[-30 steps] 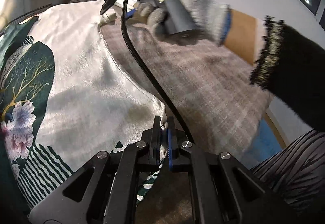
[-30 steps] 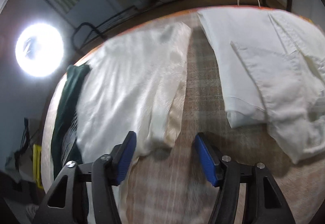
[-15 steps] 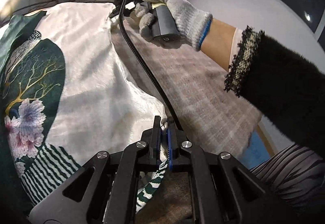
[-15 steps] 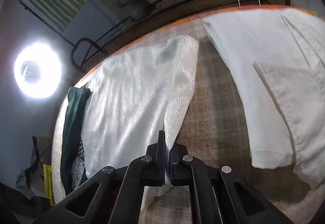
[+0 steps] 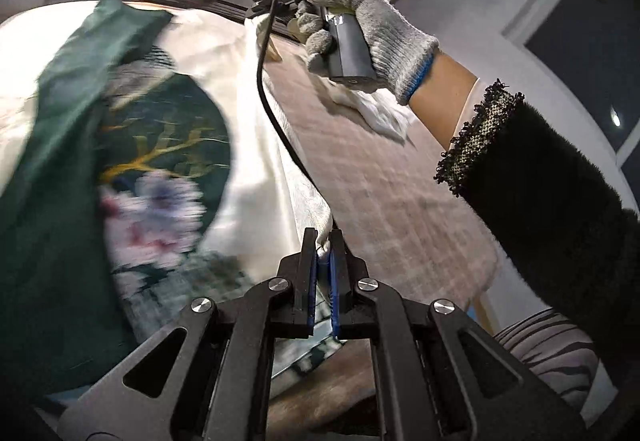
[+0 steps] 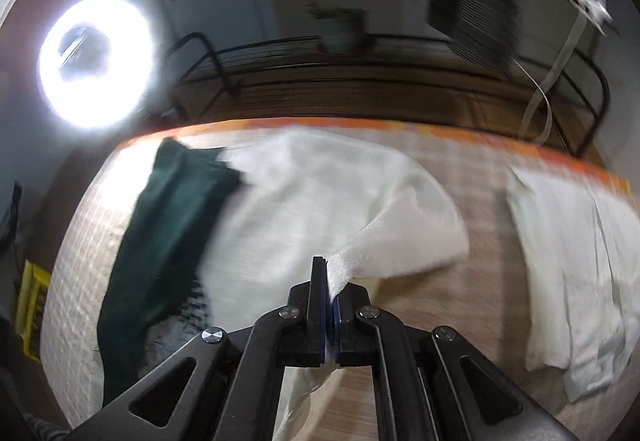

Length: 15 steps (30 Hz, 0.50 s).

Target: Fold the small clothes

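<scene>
A cream garment [image 5: 256, 145] with a dark green panel, gold branches and pale flowers lies on the plaid-covered table [image 5: 384, 201]. My left gripper [image 5: 323, 241] is shut on its right-hand edge and holds that edge off the table. In the right wrist view the same cream garment [image 6: 320, 209] shows its plain side, and my right gripper [image 6: 329, 273] is shut on a raised corner of it. A gloved hand [image 5: 372, 29] holds the right gripper's handle at the far end of that edge, in the left wrist view.
A second white garment [image 6: 568, 265] lies flat at the right of the table. An orange table edge [image 6: 520, 145] runs along the back, with a dark metal rail [image 6: 360, 45] and a potted plant [image 6: 340, 29] behind. A ring light [image 6: 96, 61] glares at left.
The right gripper went from open beside the garment's edge to shut on it. Both grippers then rose and swung, lifting the garment's right edge off the table.
</scene>
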Each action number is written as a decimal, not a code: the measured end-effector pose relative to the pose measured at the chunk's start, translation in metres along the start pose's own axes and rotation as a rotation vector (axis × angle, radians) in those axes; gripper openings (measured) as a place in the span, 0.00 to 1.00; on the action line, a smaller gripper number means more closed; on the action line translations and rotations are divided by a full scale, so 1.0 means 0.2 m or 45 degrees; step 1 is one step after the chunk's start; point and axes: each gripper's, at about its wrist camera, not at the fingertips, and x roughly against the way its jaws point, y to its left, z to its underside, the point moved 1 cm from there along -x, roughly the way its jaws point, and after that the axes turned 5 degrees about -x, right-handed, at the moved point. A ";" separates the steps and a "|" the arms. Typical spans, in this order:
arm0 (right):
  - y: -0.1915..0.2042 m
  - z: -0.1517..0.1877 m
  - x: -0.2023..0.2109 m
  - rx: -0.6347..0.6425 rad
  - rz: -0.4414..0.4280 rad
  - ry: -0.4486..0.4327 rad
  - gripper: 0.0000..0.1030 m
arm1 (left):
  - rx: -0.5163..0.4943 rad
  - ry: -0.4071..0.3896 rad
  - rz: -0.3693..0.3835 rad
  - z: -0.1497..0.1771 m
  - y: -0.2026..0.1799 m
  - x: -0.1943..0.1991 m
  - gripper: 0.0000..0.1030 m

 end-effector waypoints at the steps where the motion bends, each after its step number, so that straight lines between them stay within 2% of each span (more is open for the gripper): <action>1: 0.08 -0.01 -0.01 0.044 0.006 0.005 0.00 | 0.024 -0.013 -0.012 0.00 0.03 0.04 0.03; 8: 0.58 0.02 -0.19 0.301 0.046 0.082 0.00 | 0.167 -0.045 -0.101 0.07 0.25 0.22 0.03; 15: 0.86 0.08 -0.39 0.408 0.088 0.157 0.00 | 0.253 -0.036 -0.188 0.14 0.41 0.31 0.03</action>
